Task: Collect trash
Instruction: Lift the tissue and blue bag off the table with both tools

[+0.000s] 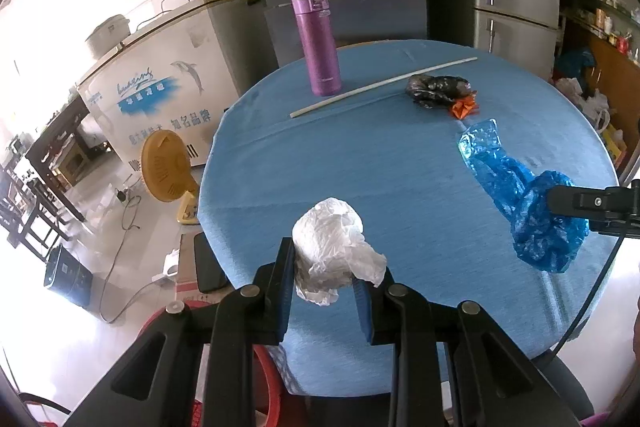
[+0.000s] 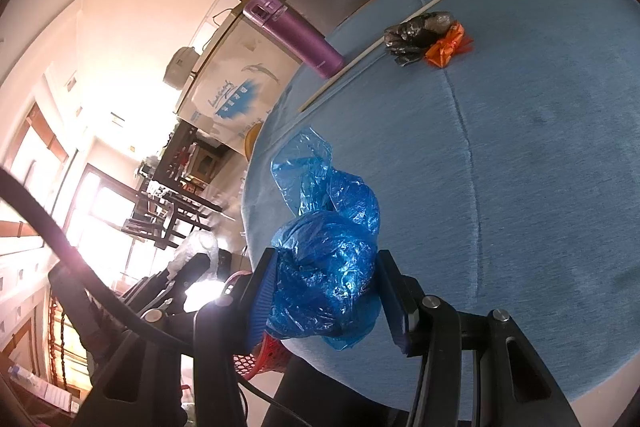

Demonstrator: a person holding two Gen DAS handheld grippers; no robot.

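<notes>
My left gripper is shut on a crumpled white plastic wad, held just above the near edge of the round blue table. My right gripper is shut on a crumpled blue plastic bag, whose loose end trails onto the tablecloth. From the left wrist view, the same blue bag lies at the table's right edge with a right finger against it. A black crumpled bag and an orange wrapper lie together at the far side.
A purple flask stands at the far left of the table, and a long white stick lies beside it. A red mesh basket sits below the near table edge. A white chest freezer, a yellow fan and grey cabinets surround the table.
</notes>
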